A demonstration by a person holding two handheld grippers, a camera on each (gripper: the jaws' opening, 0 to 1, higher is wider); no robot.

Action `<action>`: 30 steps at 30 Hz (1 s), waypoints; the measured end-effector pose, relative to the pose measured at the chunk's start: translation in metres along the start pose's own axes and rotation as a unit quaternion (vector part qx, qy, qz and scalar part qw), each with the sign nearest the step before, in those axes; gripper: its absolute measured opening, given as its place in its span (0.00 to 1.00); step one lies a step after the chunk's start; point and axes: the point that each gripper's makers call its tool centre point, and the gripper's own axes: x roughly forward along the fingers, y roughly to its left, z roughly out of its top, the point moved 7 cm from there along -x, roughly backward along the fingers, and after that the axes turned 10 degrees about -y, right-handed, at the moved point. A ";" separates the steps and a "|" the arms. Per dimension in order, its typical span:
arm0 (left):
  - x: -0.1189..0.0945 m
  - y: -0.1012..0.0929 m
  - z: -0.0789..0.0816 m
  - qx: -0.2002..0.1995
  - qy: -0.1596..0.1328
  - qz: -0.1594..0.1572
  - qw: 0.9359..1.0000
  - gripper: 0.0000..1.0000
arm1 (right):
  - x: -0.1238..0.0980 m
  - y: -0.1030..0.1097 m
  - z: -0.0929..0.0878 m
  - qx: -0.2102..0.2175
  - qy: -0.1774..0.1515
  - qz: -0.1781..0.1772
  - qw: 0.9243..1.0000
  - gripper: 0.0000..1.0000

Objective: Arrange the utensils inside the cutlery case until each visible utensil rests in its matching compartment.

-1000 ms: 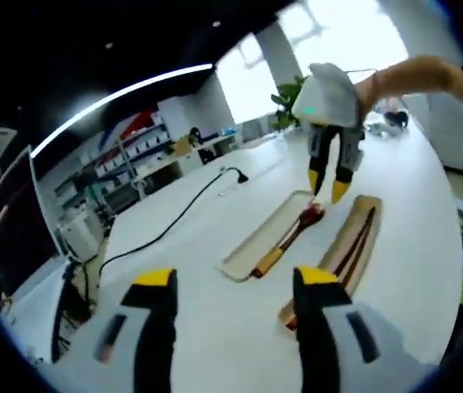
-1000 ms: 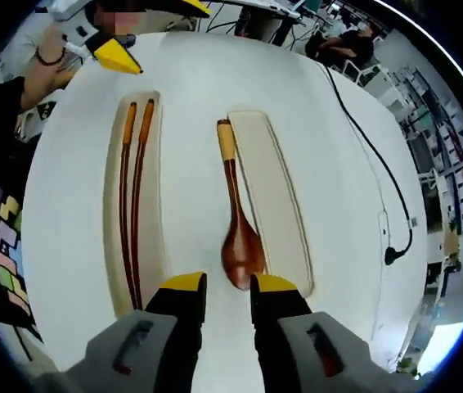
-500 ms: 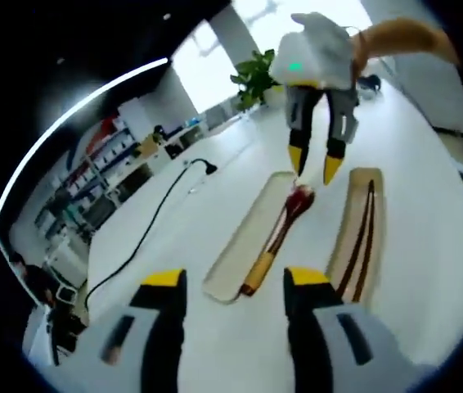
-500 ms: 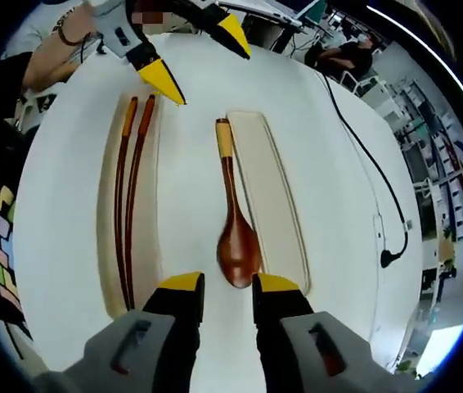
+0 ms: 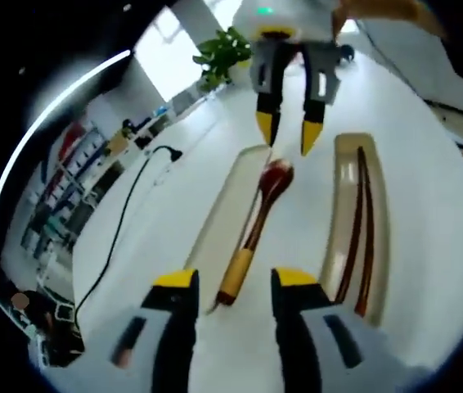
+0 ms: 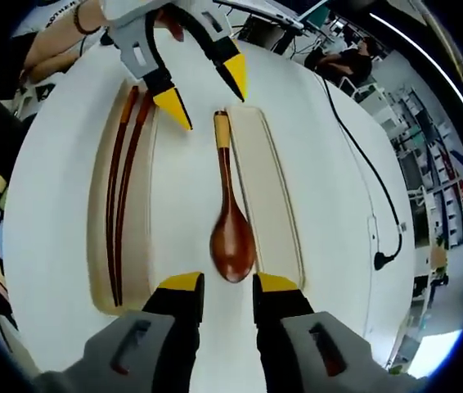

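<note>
A dark wooden spoon [image 6: 231, 239] with a yellow handle end lies on the white table, along the edge of the empty beige case half [image 6: 274, 196]. Two brown chopsticks [image 6: 119, 205] rest in the other case half [image 6: 146, 221]. My right gripper [image 6: 227, 285] is open, its tips just short of the spoon's bowl. My left gripper [image 6: 205, 92] is open at the handle end, one tip on each side. In the left gripper view the spoon [image 5: 258, 219] runs from my left gripper [image 5: 233, 280] up to the right gripper [image 5: 287, 137], with the chopsticks [image 5: 361, 221] on the right.
A black cable with a plug [image 6: 376, 260] crosses the table [image 6: 338, 147] beyond the empty half. A potted plant [image 5: 219, 51] stands at the table's far end. A person's hand [image 6: 60, 41] holds the left gripper. Shelves and a seated person [image 6: 342, 47] are in the background.
My left gripper has come down to the spoon's handle end, and the right gripper has crept closer to the bowl. The spoon, the chopsticks and both case halves have stayed put.
</note>
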 end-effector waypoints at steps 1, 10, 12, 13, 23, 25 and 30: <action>0.002 -0.001 0.000 0.001 0.002 -0.001 1.000 0.30 | 0.000 0.000 0.001 -0.001 -0.002 -0.001 1.000 0.23; 0.006 -0.004 -0.001 -0.022 0.014 -0.017 1.000 0.28 | 0.007 0.001 0.005 -0.008 -0.008 -0.002 1.000 0.23; 0.007 -0.004 -0.001 -0.026 0.014 -0.021 0.999 0.27 | 0.010 0.001 0.005 -0.007 -0.009 0.000 1.000 0.24; 0.008 -0.005 -0.001 -0.032 0.014 -0.024 0.999 0.27 | 0.011 0.001 0.006 -0.007 -0.009 0.000 1.000 0.24; 0.015 -0.004 0.000 -0.080 0.019 -0.056 0.995 0.24 | 0.019 0.002 0.008 -0.002 -0.012 0.011 1.000 0.25; 0.020 0.002 -0.001 -0.082 0.021 -0.059 0.995 0.24 | 0.020 0.001 0.007 -0.005 -0.013 0.008 1.000 0.26; 0.023 0.005 -0.003 -0.104 0.015 -0.063 0.992 0.23 | 0.024 -0.010 0.007 -0.001 -0.017 0.005 1.000 0.26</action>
